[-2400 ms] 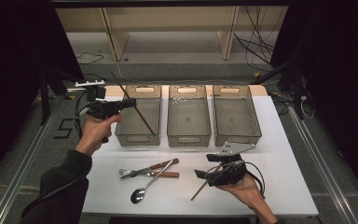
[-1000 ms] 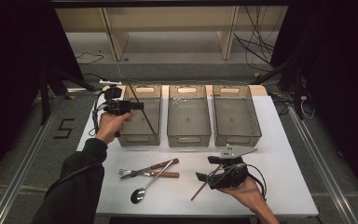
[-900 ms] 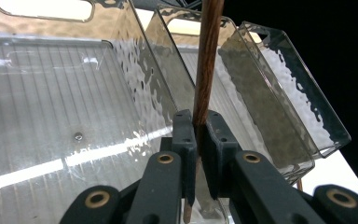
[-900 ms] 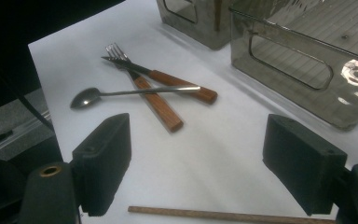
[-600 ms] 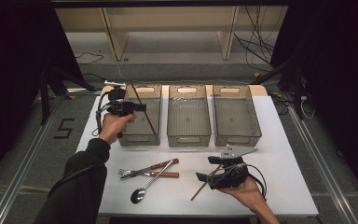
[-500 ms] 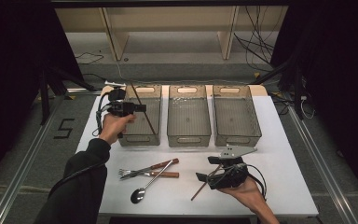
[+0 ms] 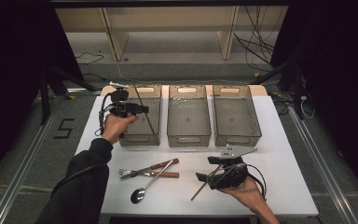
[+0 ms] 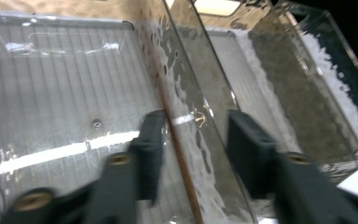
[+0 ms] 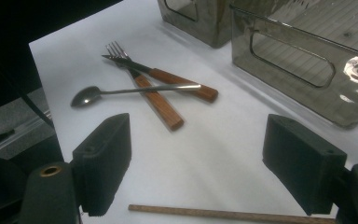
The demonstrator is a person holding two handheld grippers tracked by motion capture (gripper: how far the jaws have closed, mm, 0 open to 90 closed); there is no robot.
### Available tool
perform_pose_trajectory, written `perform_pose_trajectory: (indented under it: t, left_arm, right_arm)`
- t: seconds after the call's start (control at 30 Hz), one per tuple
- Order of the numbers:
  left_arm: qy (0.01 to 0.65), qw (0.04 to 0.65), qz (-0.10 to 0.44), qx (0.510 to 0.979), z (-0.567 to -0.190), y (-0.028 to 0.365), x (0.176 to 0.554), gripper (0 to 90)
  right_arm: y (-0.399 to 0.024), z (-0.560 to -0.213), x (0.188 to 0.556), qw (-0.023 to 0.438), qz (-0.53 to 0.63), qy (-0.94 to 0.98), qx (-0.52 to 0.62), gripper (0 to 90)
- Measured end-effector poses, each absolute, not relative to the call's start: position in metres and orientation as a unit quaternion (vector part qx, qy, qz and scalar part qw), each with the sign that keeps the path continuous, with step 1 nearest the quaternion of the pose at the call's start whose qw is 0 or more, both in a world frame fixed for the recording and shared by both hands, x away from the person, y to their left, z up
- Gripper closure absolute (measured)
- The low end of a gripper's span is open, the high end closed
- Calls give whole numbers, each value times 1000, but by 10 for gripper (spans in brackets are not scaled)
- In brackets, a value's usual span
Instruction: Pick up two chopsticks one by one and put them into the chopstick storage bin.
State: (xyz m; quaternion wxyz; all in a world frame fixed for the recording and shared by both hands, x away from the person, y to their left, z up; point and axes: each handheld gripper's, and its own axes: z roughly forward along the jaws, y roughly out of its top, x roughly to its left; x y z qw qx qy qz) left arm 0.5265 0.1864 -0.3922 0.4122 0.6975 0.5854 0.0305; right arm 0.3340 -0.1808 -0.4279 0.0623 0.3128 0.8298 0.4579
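I am counting three clear bins standing in a row on the table: the left bin point(image 7: 142, 116), the middle bin point(image 7: 188, 116) and the right bin point(image 7: 236, 115). I am seeing two chopsticks: one point(image 7: 145, 112) leaning inside the left bin, one point(image 7: 200, 189) lying on the table. I am also noting one spoon point(image 7: 150, 182) and two wooden-handled pieces, a fork point(image 7: 140, 174) and a knife point(image 7: 156, 166).

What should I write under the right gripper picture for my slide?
Open right gripper over a wooden chopstick, with fork, knife and spoon crossed beyond.
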Motion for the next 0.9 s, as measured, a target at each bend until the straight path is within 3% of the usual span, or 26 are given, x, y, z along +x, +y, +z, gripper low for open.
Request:
perform_pose_trajectory:
  t: [0.23,0.5,0.9]
  left_arm:
    - [588,397,54,703,-387,184,525,219]
    - [560,431,52,705,-377,189,506,187]
    - [482,499,97,714,-366,201,435,178]
  right_arm:
    - [-181,-428,334,62,458,830,312,244]
    - [-187,-421,336,77,454,835,300,243]
    - [-201,-403,358,83,382,884,258,243]
